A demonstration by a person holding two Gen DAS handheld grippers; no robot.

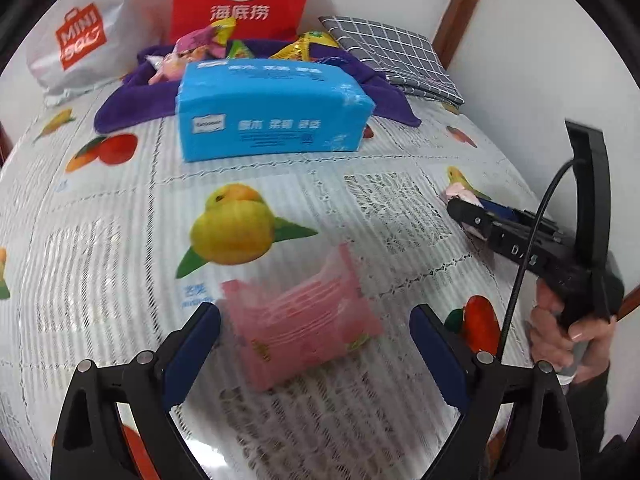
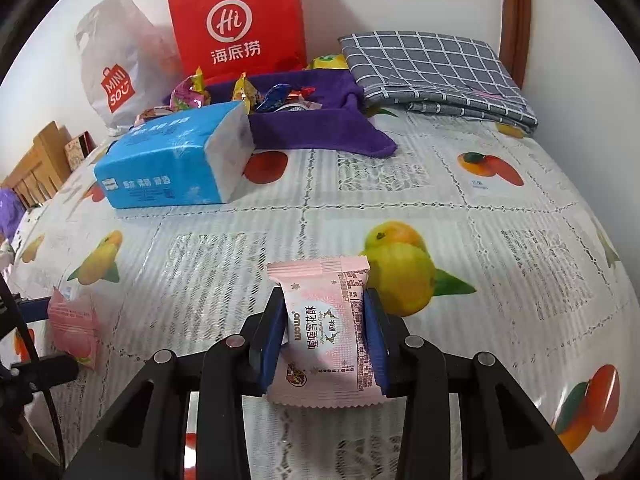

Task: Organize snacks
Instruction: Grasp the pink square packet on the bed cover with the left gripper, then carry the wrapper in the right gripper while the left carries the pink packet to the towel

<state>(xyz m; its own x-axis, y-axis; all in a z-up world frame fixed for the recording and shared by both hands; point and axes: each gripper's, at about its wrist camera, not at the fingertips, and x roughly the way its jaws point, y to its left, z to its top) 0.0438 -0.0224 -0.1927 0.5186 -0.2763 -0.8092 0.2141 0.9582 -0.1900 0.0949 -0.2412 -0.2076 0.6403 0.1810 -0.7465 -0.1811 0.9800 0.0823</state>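
Note:
A pink snack packet lies flat on the fruit-print tablecloth. My left gripper is open, one finger on either side of the packet and neither pad touching it. My right gripper is shut on a pale pink snack packet, held just above the cloth with its printed face up. In the left wrist view the right gripper shows at the right edge, a hand on its handle. The pink packet also shows at the far left of the right wrist view.
A blue tissue pack lies mid-table. Behind it a purple cloth-lined tray holds several wrapped snacks. A red paper bag and a white shopping bag stand against the wall. A folded grey checked cloth lies at back right.

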